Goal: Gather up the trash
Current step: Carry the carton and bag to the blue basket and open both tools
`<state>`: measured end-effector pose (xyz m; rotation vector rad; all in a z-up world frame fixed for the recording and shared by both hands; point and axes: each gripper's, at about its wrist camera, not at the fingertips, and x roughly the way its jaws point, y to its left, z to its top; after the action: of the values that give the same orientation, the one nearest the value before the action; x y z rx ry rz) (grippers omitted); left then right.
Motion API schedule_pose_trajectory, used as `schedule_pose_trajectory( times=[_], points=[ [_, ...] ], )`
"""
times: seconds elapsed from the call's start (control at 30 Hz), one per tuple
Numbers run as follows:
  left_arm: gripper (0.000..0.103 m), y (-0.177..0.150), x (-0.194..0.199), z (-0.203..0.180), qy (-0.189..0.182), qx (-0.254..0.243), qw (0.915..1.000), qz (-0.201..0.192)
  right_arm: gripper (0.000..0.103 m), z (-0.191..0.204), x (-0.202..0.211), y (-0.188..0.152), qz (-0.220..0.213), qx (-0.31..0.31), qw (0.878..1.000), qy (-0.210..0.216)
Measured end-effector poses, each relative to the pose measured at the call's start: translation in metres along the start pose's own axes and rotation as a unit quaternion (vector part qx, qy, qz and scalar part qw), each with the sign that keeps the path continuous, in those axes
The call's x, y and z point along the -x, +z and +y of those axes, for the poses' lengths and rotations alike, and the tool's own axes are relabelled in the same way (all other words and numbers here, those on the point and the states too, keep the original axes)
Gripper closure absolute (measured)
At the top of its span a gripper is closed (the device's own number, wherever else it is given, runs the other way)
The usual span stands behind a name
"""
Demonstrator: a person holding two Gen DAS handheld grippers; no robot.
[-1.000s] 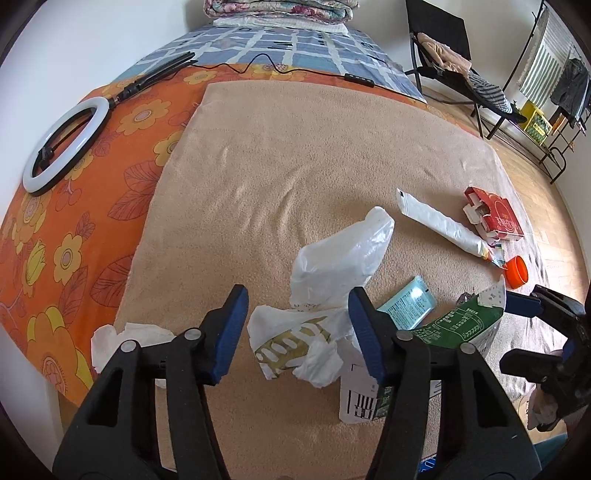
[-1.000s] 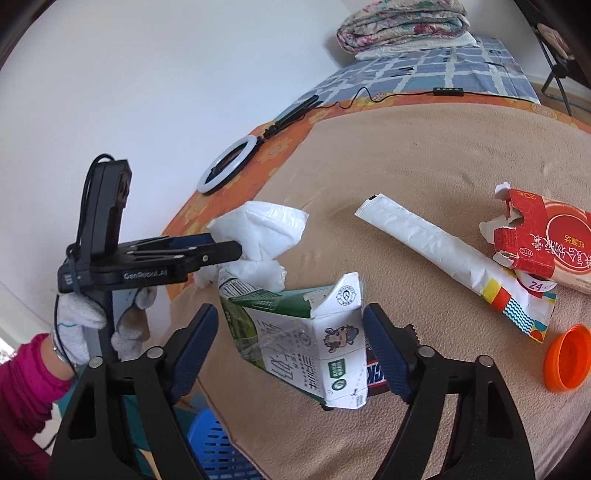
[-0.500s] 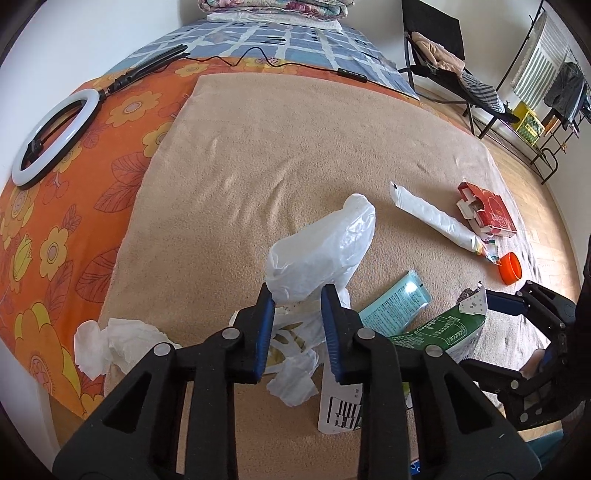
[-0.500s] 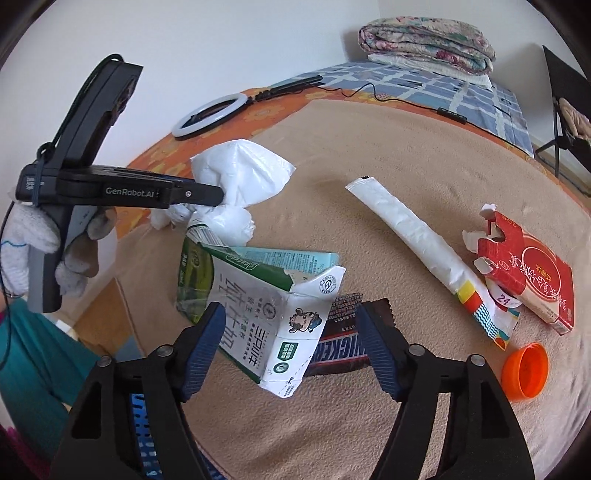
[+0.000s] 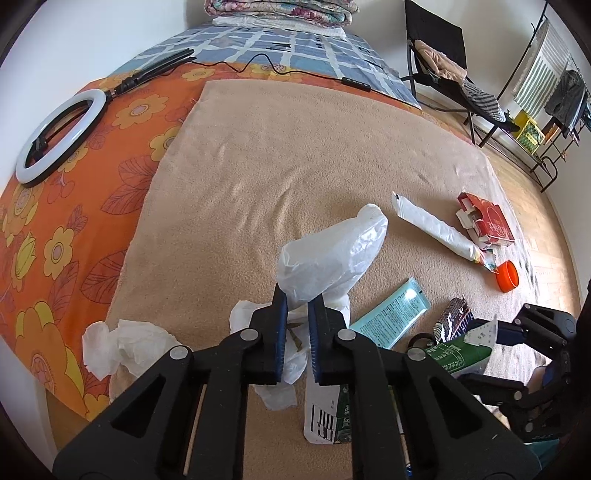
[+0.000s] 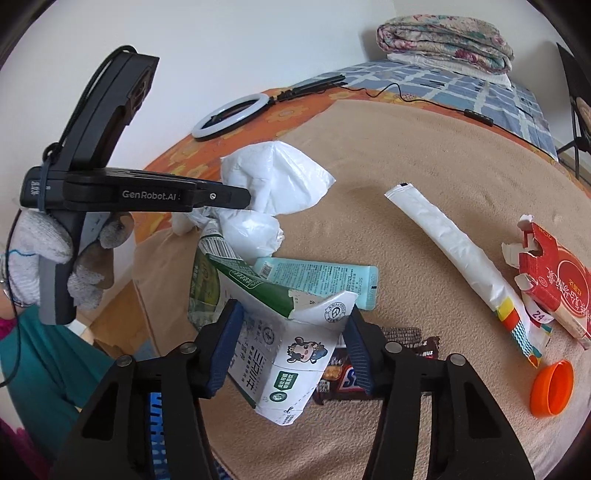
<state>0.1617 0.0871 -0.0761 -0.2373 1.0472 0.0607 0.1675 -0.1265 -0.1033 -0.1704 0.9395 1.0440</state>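
Note:
My left gripper [image 5: 297, 301] is shut on a white plastic bag [image 5: 332, 254] and holds it just above the tan blanket [image 5: 295, 147]; it also shows in the right wrist view [image 6: 280, 181]. My right gripper [image 6: 291, 328] is shut on a green and white milk carton [image 6: 288, 354], which also shows in the left wrist view [image 5: 458, 354]. On the blanket lie a teal packet [image 6: 317, 277], a candy bar wrapper [image 6: 351, 373], a long white wrapper [image 6: 450, 254], a red box [image 6: 554, 280], an orange cap [image 6: 552, 387] and crumpled tissue [image 5: 122, 347].
A ring light [image 5: 55, 136] with its cable lies on the orange floral sheet [image 5: 55, 240] at the left. Folded quilts [image 5: 280, 7] sit at the far end. A chair [image 5: 439, 66] and a rack [image 5: 546, 110] stand at the right. A blue basket [image 6: 159, 435] is below the bed edge.
My left gripper has closed on the white plastic bag and lifted it a little. My right gripper has closed on the milk carton and lifted it off the candy bar wrapper.

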Motion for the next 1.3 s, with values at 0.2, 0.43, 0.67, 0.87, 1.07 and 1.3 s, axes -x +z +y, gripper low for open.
schedule_pose_trajectory(
  times=[0.2,0.43,0.67,0.87,1.07,1.3],
  points=[
    [0.095,0.001,0.017,0.012,0.000,0.016,0.9995,-0.026,0.069,0.019,0.030,-0.001,-0.029,0.006,1.000,0.000],
    [0.095,0.005,0.048,0.026,-0.004,0.034,0.9973,-0.064,0.070,0.055,0.057,-0.002,-0.068,0.059,0.994,-0.055],
    [0.096,-0.012,0.094,0.030,-0.034,0.030,0.9946,-0.093,0.070,0.067,0.086,-0.011,-0.085,0.047,0.992,-0.080],
    [0.095,-0.046,0.125,0.016,-0.043,-0.011,0.9936,-0.104,0.070,0.068,0.115,-0.032,-0.091,0.010,0.992,-0.091],
    [0.095,-0.099,0.133,-0.002,-0.068,-0.040,0.9939,-0.076,0.070,0.077,0.136,-0.060,-0.080,-0.006,0.992,-0.099],
    [0.095,-0.158,0.128,-0.021,-0.090,-0.057,0.9936,-0.036,0.070,0.090,0.148,-0.103,-0.055,-0.007,0.991,-0.126]
  ],
)
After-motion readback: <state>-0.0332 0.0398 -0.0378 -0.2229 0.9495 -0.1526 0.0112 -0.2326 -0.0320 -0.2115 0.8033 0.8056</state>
